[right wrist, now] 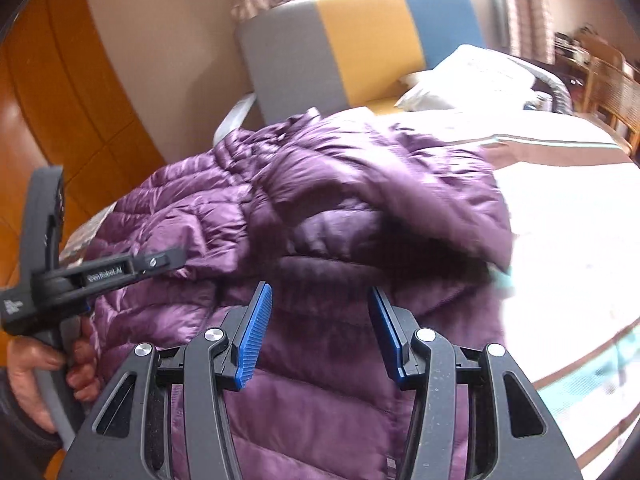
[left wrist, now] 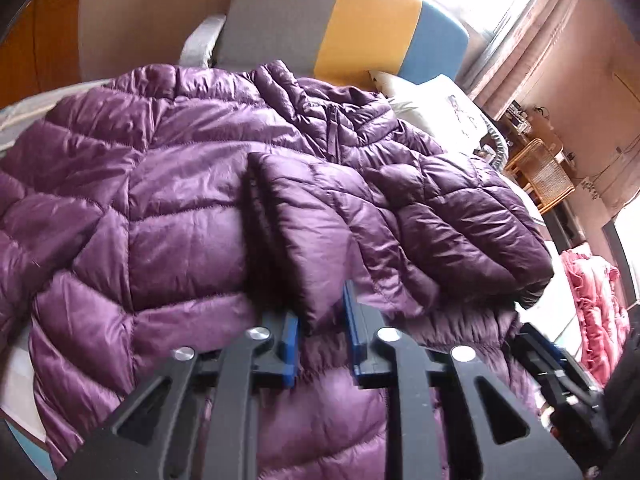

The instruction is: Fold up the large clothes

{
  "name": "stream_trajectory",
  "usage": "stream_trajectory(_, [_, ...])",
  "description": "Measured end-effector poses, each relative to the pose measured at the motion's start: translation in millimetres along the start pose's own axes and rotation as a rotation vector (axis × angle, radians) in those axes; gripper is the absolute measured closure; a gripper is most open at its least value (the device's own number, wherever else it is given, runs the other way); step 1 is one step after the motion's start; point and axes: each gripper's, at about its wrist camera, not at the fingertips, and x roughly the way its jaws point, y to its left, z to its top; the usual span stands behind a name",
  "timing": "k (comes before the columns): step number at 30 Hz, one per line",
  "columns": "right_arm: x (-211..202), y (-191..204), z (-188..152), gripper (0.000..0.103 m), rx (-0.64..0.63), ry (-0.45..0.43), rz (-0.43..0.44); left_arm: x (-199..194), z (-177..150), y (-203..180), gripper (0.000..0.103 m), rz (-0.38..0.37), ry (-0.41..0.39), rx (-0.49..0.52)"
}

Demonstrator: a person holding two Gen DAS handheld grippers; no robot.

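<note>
A purple quilted puffer jacket (left wrist: 172, 200) lies spread on the bed; it also shows in the right wrist view (right wrist: 320, 208). My left gripper (left wrist: 322, 328) is shut on the cuff end of a sleeve (left wrist: 304, 232) that lies folded across the jacket's body. The other sleeve (left wrist: 460, 216) lies folded over to the right. My right gripper (right wrist: 320, 320) is open and empty just above the jacket's lower part. The left gripper and the hand holding it show at the left in the right wrist view (right wrist: 160, 262).
A grey, yellow and blue headboard (left wrist: 360, 20) stands behind the jacket. A white pillow (right wrist: 472, 76) lies near it. White bedding (right wrist: 568, 216) spreads to the right. A pink blanket (left wrist: 596, 304) and a wicker chair (left wrist: 548, 172) are at the far right.
</note>
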Motion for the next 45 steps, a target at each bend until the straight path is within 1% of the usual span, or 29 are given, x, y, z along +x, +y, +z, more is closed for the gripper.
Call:
stream_trajectory(5, [-23.4,-28.0,9.8,0.053,0.081,-0.085,-0.036,-17.0,2.8,21.9,0.091,0.061,-0.068,-0.042])
stream_trajectory(9, [-14.3,-35.1,24.0,0.053,0.084,-0.096,-0.083,-28.3,8.1,41.0,0.092,0.109,-0.102,-0.040])
stream_trajectory(13, [18.2,-32.8,39.7,0.053,0.060,-0.053,-0.150,-32.2,11.9,48.7,0.092,0.138,-0.123,-0.027])
stream_trajectory(19, [61.9,-25.2,46.8,0.053,0.013,0.003,-0.244,-22.0,4.5,58.6,0.091,0.176,-0.113,-0.039])
stream_trajectory(21, [76.5,-28.7,45.5,0.053,0.027,0.033,-0.253,-17.1,-1.6,59.3,0.091,0.188,-0.106,-0.039])
stream_trajectory(24, [93.1,-28.6,43.9,0.053,0.012,0.064,-0.269,-11.9,-8.5,66.3,0.091,0.175,-0.101,-0.064])
stream_trajectory(30, [105.3,-27.6,41.9,0.052,-0.018,0.075,-0.281,-17.8,-22.7,65.9,0.091,0.170,-0.114,-0.088])
stream_trajectory(32, [103.0,-28.8,41.8,0.052,-0.016,0.076,-0.278,-22.7,-24.5,65.7,0.088,0.167,-0.111,-0.103])
stream_trajectory(33, [103.5,-29.3,44.5,0.050,-0.014,0.077,-0.273,-27.9,-26.2,65.2,0.085,0.170,-0.118,-0.108])
stream_trajectory(34, [102.1,-29.6,44.8,0.047,-0.014,0.077,-0.264,-33.5,-26.8,64.2,0.075,0.185,-0.131,-0.110])
stream_trajectory(35, [103.2,-27.8,46.9,0.045,-0.016,0.078,-0.262,-39.9,-27.7,64.1,0.068,0.195,-0.147,-0.112])
stream_trajectory(36, [102.3,-24.9,47.2,0.041,-0.022,0.078,-0.261,-45.8,-28.0,63.9,0.061,0.201,-0.164,-0.114])
stream_trajectory(37, [100.2,-21.5,47.5,0.038,-0.039,0.076,-0.267,-49.2,-27.4,63.6,0.060,0.211,-0.170,-0.111])
stream_trajectory(39, [93.5,-13.6,47.6,0.038,-0.067,0.057,-0.284,-56.8,-29.6,66.1,0.060,0.248,-0.172,-0.109])
stream_trajectory(41, [85.7,-3.6,46.8,0.038,-0.093,0.032,-0.258,-64.9,-33.1,74.9,0.058,0.246,-0.174,-0.138])
stream_trajectory(43, [89.2,5.5,42.7,0.038,-0.140,0.052,-0.253,-71.2,-39.4,85.6,0.057,0.255,-0.166,-0.175])
stream_trajectory(45, [94.3,7.3,38.8,0.038,-0.151,0.067,-0.264,-78.9,-47.1,96.3,0.055,0.273,-0.164,-0.200])
